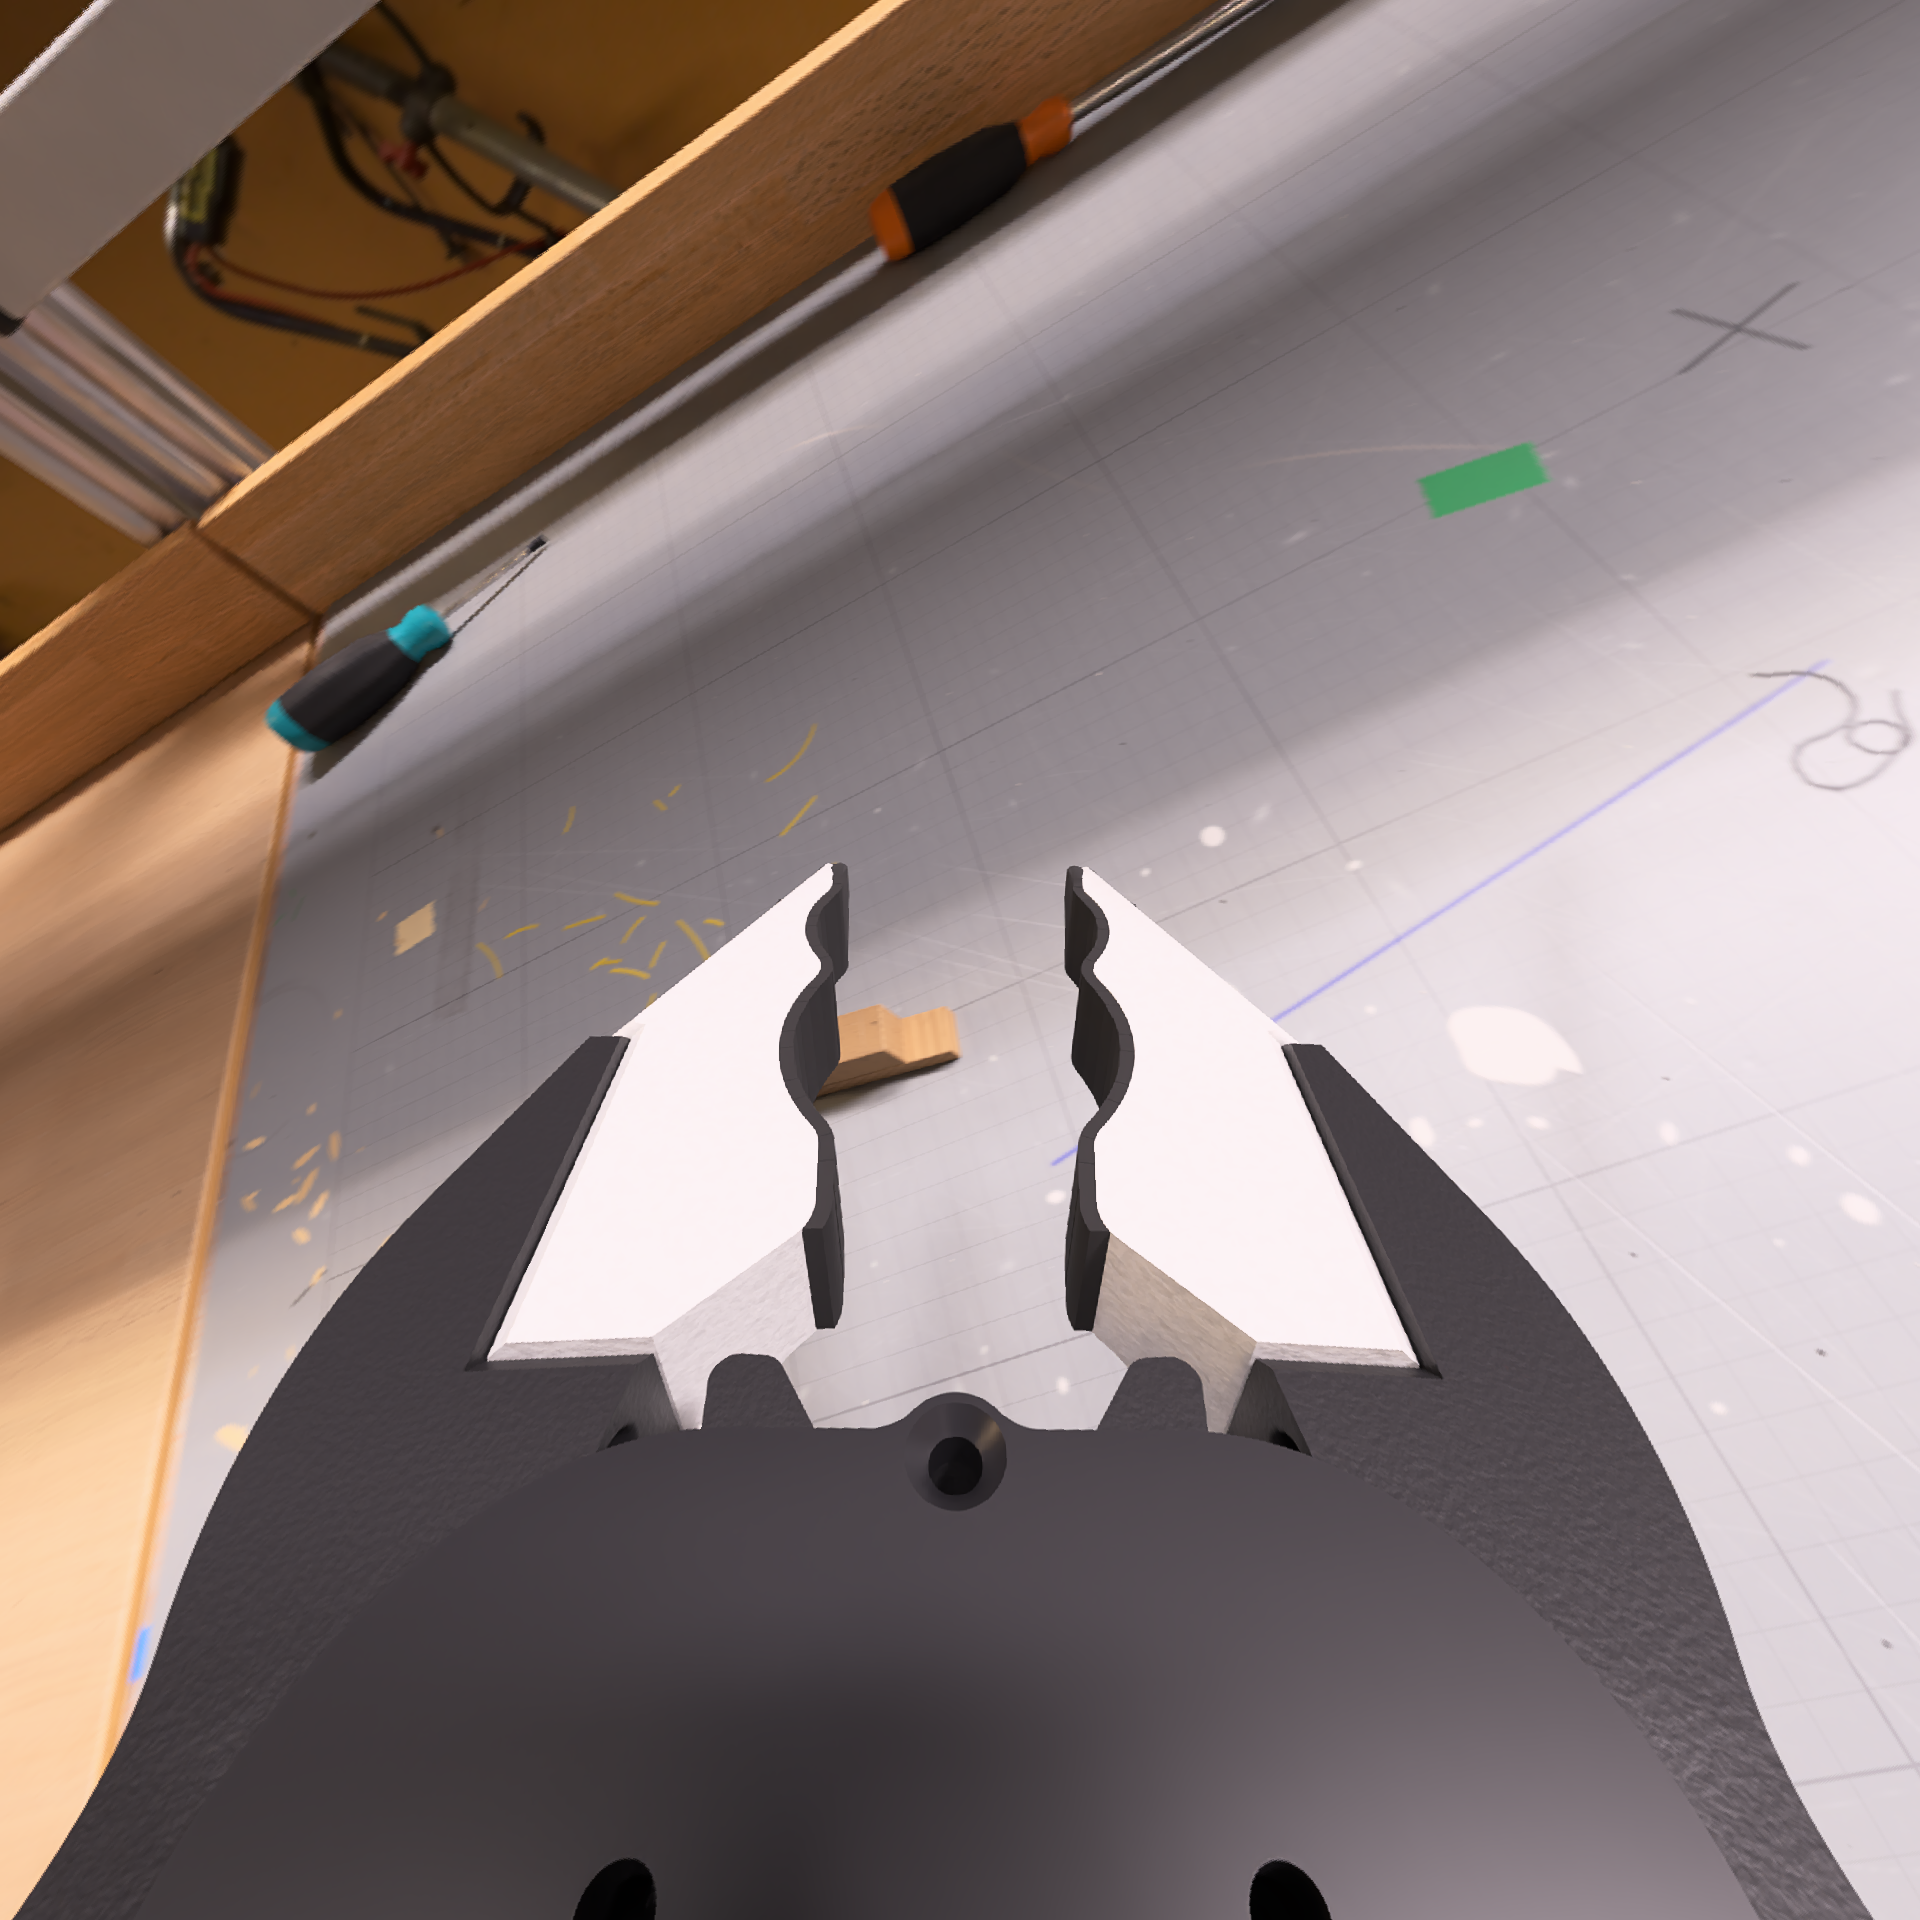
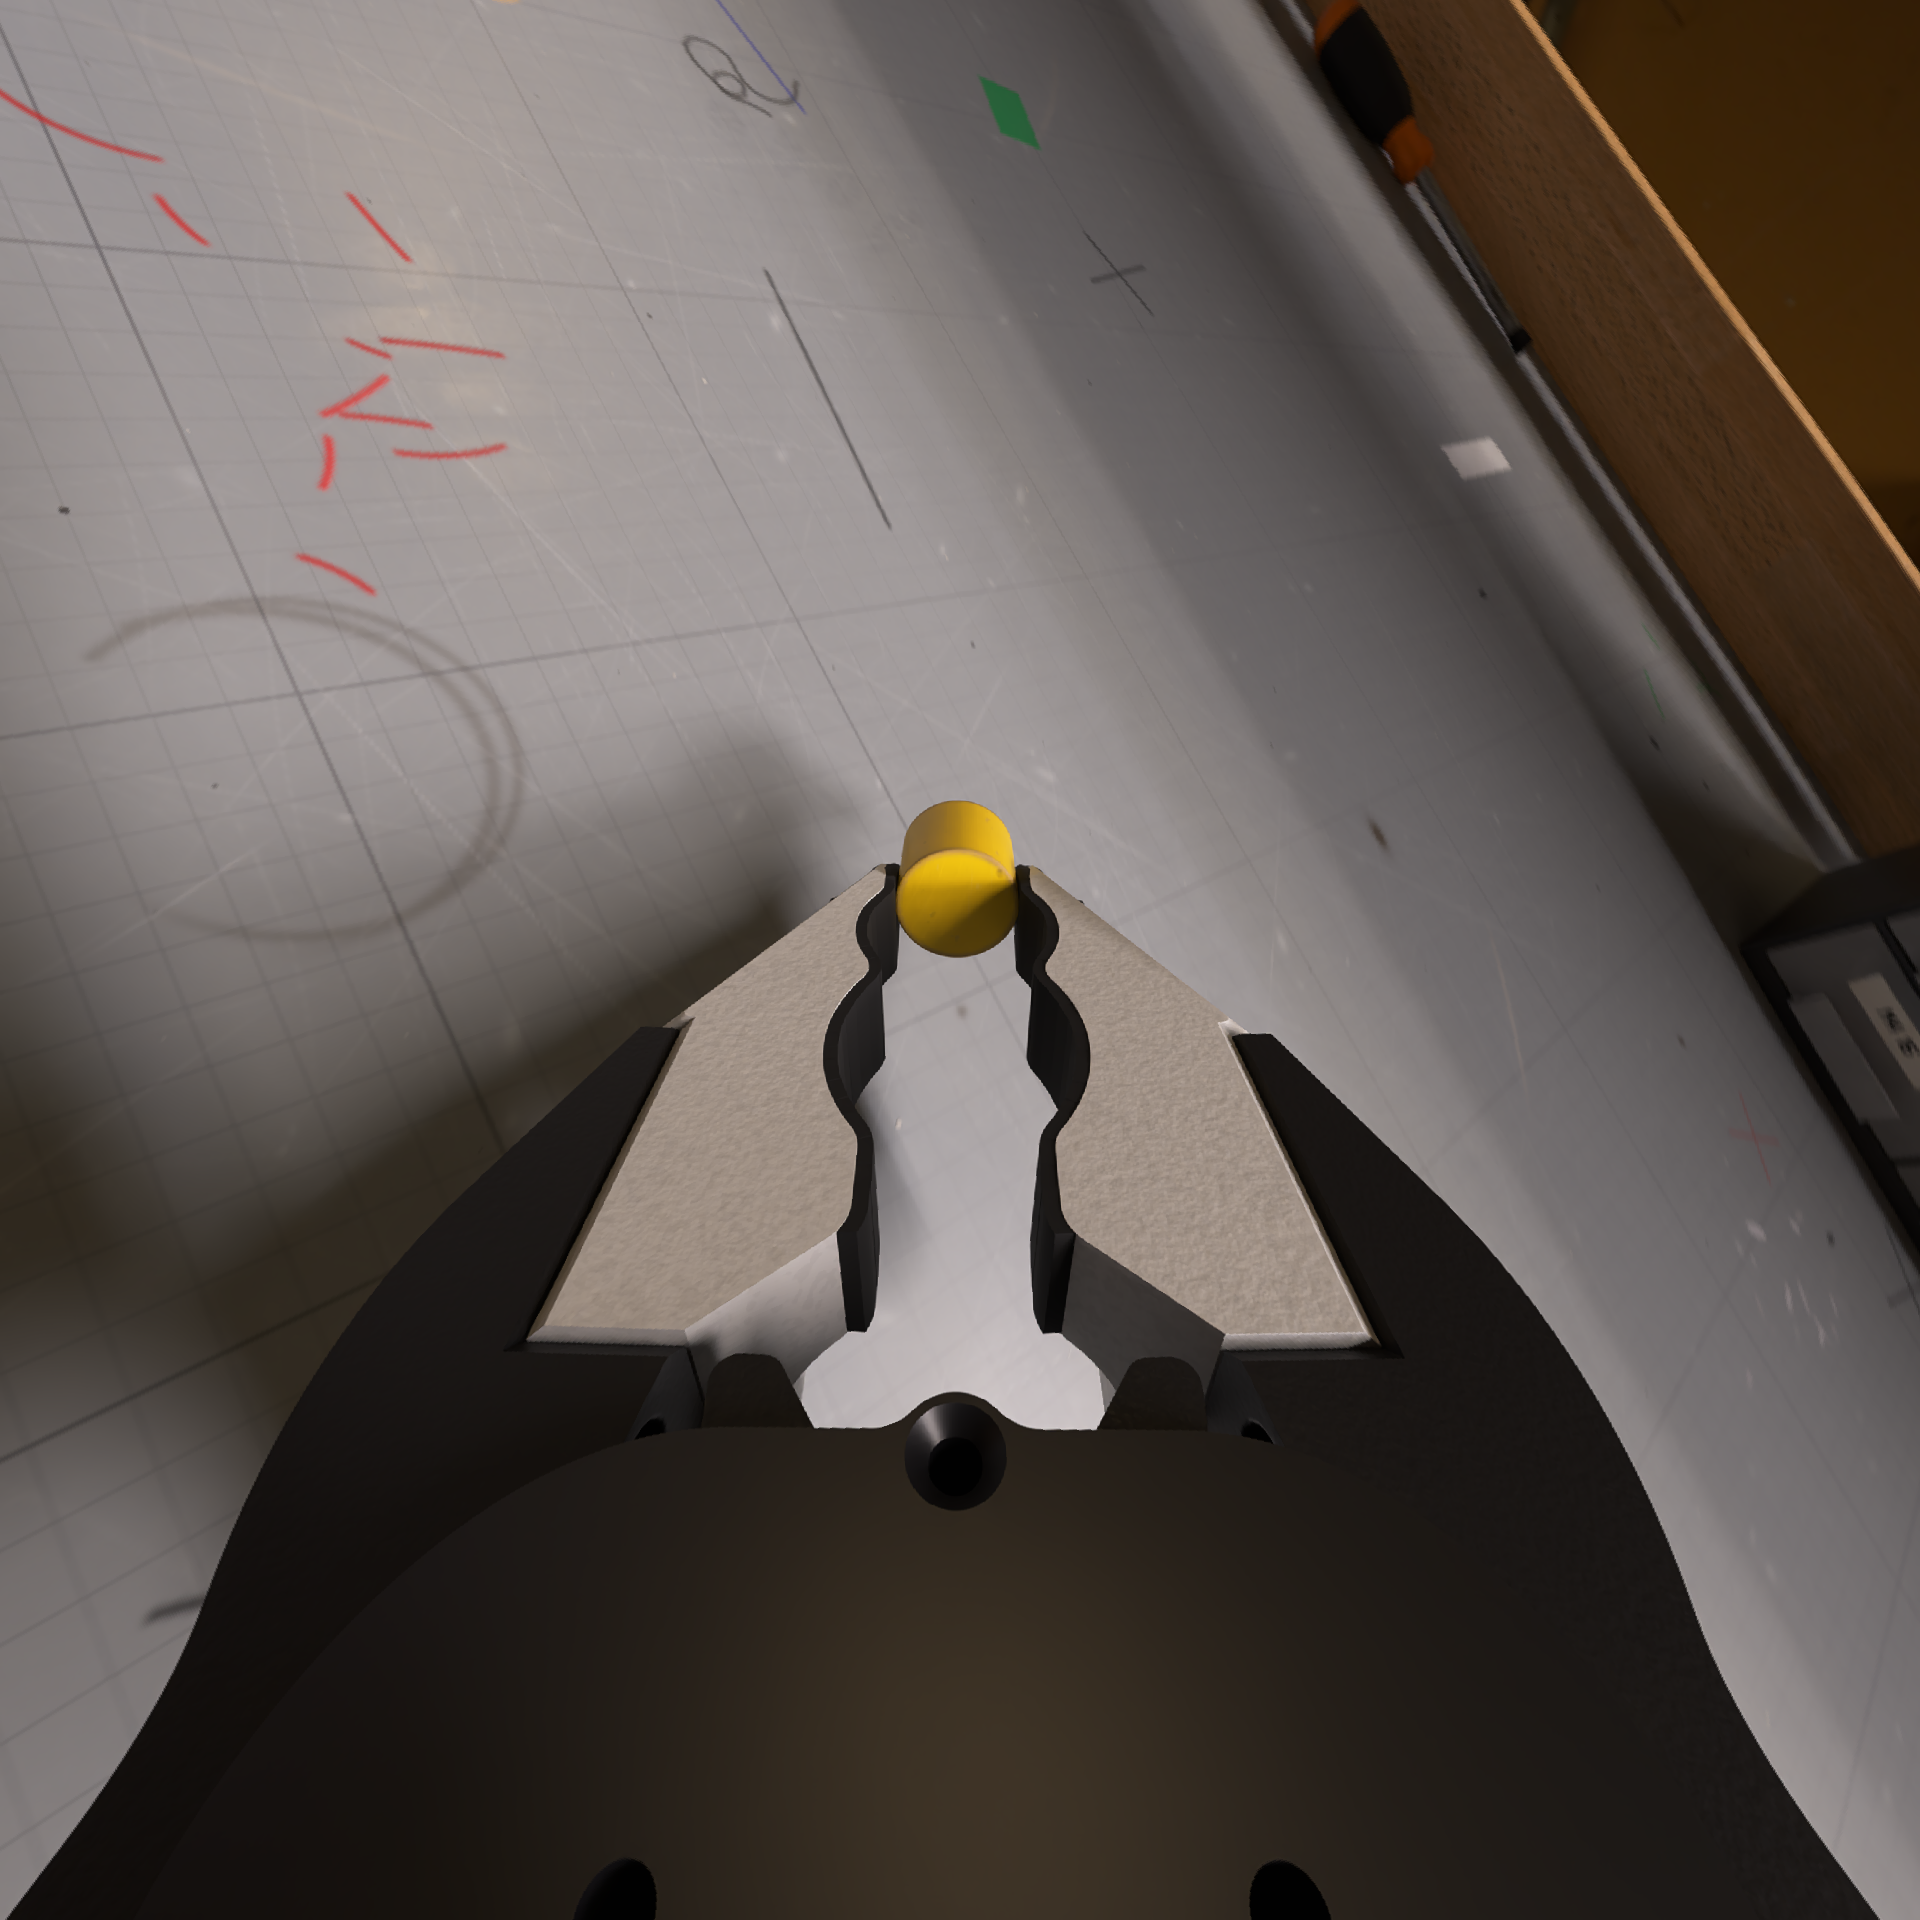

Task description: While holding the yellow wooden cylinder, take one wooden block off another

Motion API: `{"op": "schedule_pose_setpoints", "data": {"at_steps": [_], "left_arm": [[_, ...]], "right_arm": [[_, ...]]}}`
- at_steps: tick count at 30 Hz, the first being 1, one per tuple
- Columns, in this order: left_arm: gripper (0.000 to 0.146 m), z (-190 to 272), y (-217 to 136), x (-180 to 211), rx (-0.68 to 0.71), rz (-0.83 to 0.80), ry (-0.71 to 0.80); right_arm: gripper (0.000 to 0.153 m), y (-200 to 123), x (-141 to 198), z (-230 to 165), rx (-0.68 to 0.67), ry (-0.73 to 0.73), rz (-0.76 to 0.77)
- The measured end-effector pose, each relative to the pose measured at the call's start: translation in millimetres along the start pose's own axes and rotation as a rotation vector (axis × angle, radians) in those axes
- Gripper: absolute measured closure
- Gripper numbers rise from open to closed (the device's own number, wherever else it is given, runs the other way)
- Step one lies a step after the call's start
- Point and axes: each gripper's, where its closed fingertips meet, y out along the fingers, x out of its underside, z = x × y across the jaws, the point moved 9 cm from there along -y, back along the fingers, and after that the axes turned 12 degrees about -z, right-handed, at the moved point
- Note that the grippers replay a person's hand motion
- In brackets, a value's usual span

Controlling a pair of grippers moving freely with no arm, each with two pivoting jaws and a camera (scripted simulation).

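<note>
My right gripper (image 2: 956, 883) is shut on the yellow wooden cylinder (image 2: 956, 878), pinched at the fingertips and held above the grey mat. My left gripper (image 1: 956, 883) is open and empty, above the mat. Between its fingers, lower down on the mat, lies a plain wooden block (image 1: 894, 1044); its left part is hidden behind the left finger (image 1: 727, 1091), so I cannot tell whether it is one block or one on another. No block shows in the right wrist view.
A teal-and-black screwdriver (image 1: 358, 681) and an orange-and-black screwdriver (image 1: 966, 177) lie along the wooden rail (image 1: 623, 301) at the mat's edge. Wood shavings (image 1: 623, 935) lie left of the block. A green patch (image 1: 1481, 478) marks the mat. A dark box (image 2: 1860, 997) stands at right.
</note>
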Motion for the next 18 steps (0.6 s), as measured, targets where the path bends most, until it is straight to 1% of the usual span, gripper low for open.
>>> {"op": "schedule_pose_setpoints", "data": {"at_steps": [4, 8, 11, 15, 18], "left_arm": [[0.104, -20, -3, -13, -0.062, -0.091, 0.016], [0.102, -34, 0, -30, -0.081, -0.246, 0.158], [0.104, -38, 9, -41, -0.005, -0.406, 0.341], [0.110, -38, 29, -52, 0.154, -0.621, 0.710], [0.114, -35, 50, -55, 0.254, -0.704, 0.928]], "right_arm": [[0.131, 15, -13, 7, -0.058, -0.033, 0.039], [0.132, 25, -19, 10, -0.122, -0.062, 0.057], [0.132, 26, -18, 11, -0.169, -0.068, 0.075], [0.131, 21, -15, 14, -0.191, -0.044, 0.131], [0.131, 17, -13, 13, -0.192, -0.054, 0.155]]}}
